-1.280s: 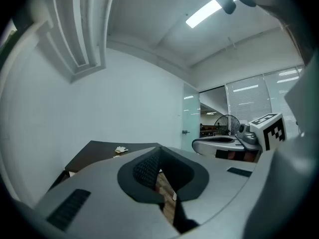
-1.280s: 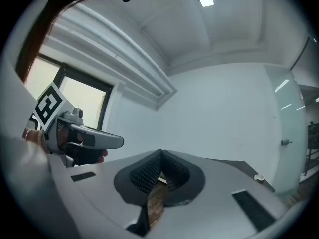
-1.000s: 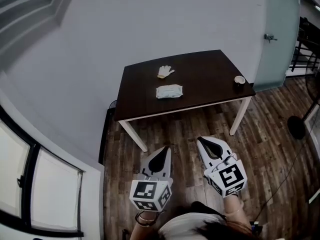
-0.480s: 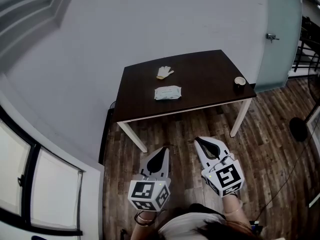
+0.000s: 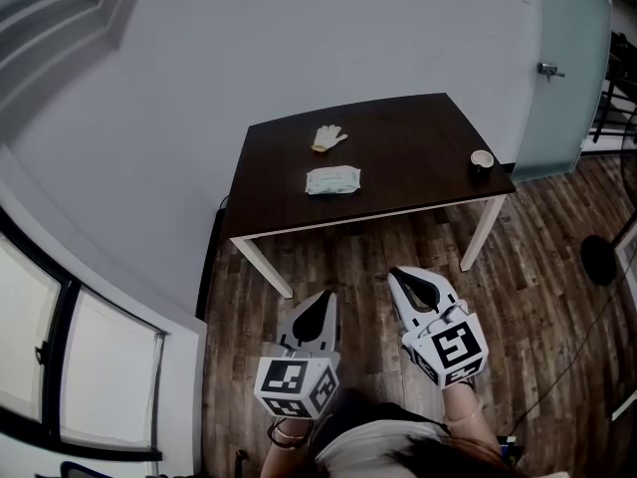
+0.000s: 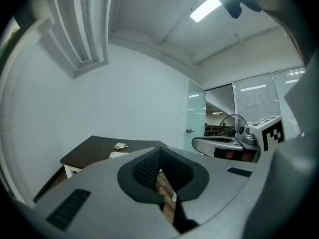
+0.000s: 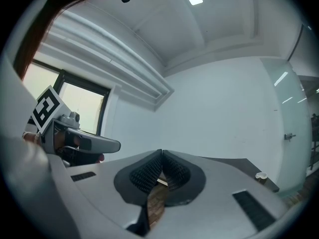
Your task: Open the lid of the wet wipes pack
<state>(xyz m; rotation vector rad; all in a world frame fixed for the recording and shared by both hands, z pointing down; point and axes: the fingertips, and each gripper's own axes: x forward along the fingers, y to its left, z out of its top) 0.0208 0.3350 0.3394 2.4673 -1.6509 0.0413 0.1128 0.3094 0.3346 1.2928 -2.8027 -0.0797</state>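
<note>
Nearest, over wooden floor [image 5: 368, 252]: left tool [image 5: 325, 296] and right tool [image 5: 395, 274], both clenched, empty. Well beyond, dark bench [image 5: 408, 147] against grey wall [image 5: 299, 38]: wet wipes pack [image 5: 332, 179] mid-top, glove [image 5: 327, 137] behind, cup [image 5: 482, 159] at right corner.

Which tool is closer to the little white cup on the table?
Right. The right tool hangs short of the small white cup; the left tool is farther off, leftward.
</note>
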